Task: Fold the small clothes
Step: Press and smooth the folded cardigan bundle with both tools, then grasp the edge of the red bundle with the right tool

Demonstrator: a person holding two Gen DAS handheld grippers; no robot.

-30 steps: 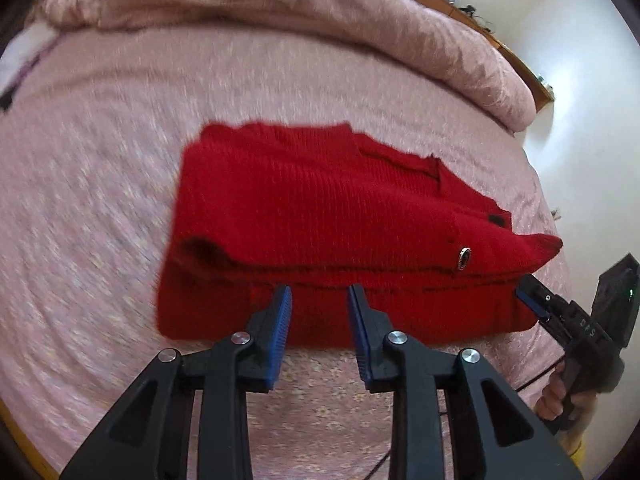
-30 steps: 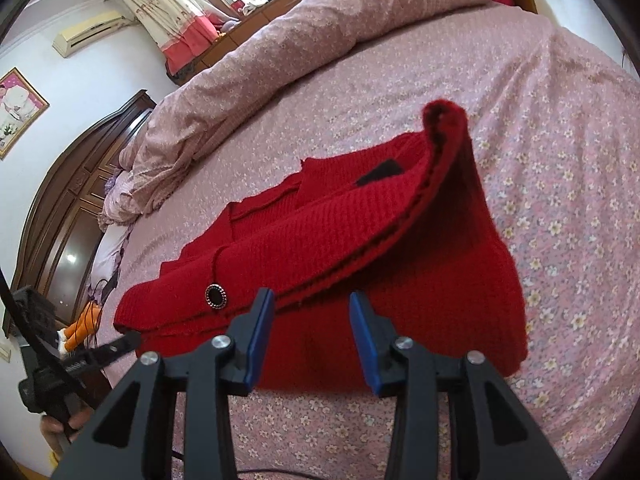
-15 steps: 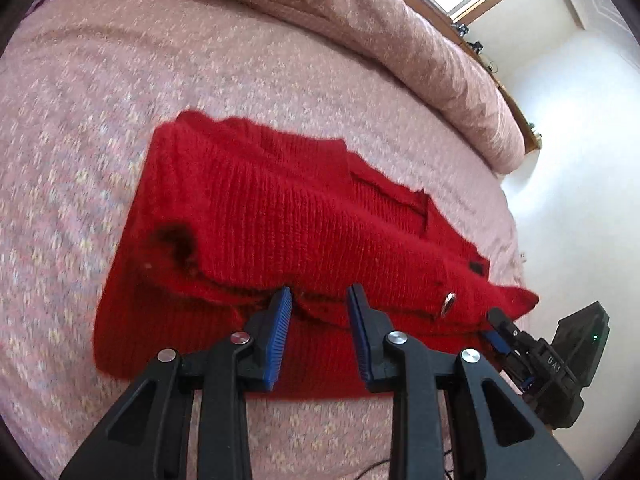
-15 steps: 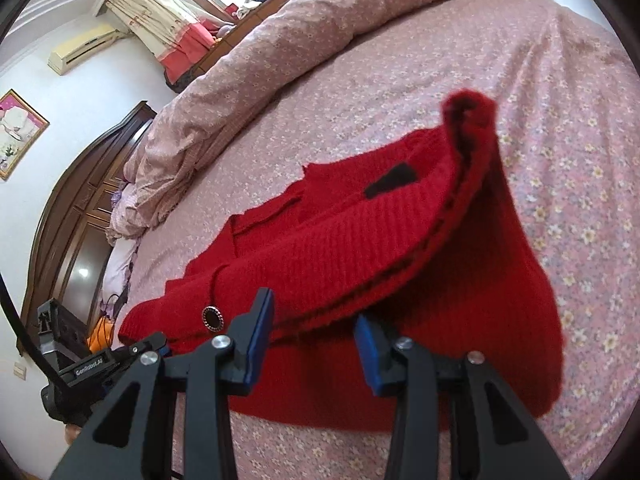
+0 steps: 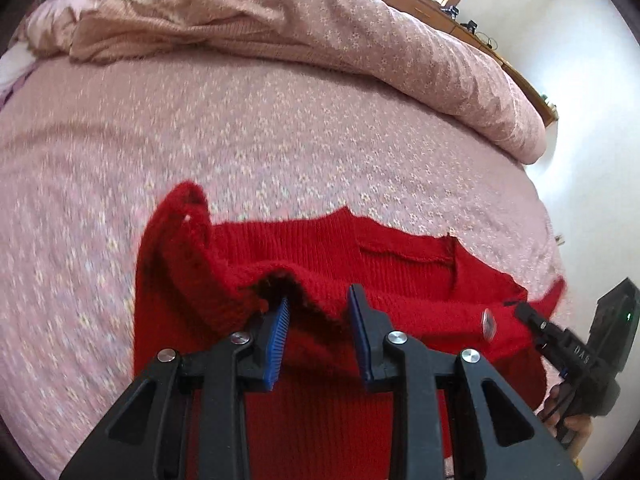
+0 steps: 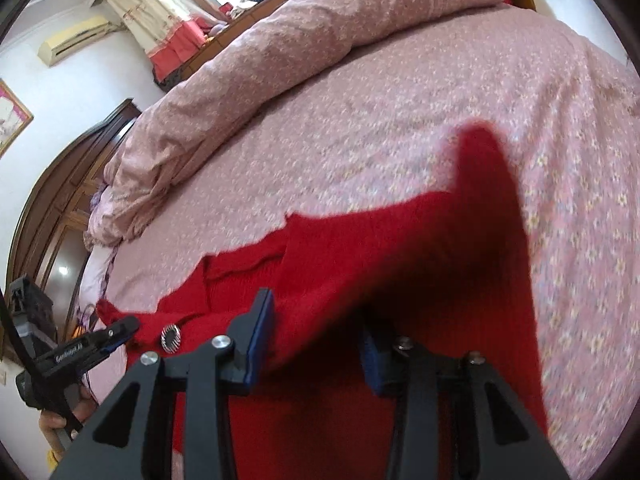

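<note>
A pink flowered bed (image 5: 280,140) fills both views, a rolled quilt (image 5: 360,40) along its top. The red cardigan (image 5: 400,264) lies at lower centre, its near fold raised. The left gripper (image 5: 318,304) and right gripper (image 6: 316,320) each have jaws partly open around that lifted edge; whether they pinch it is unclear.

White lettering reading "DAS" is printed on the right gripper (image 5: 532,320) body in the left wrist view, and partly legible lettering resembling "GenRobot.AI" runs along the left gripper (image 6: 120,330) finger.
</note>
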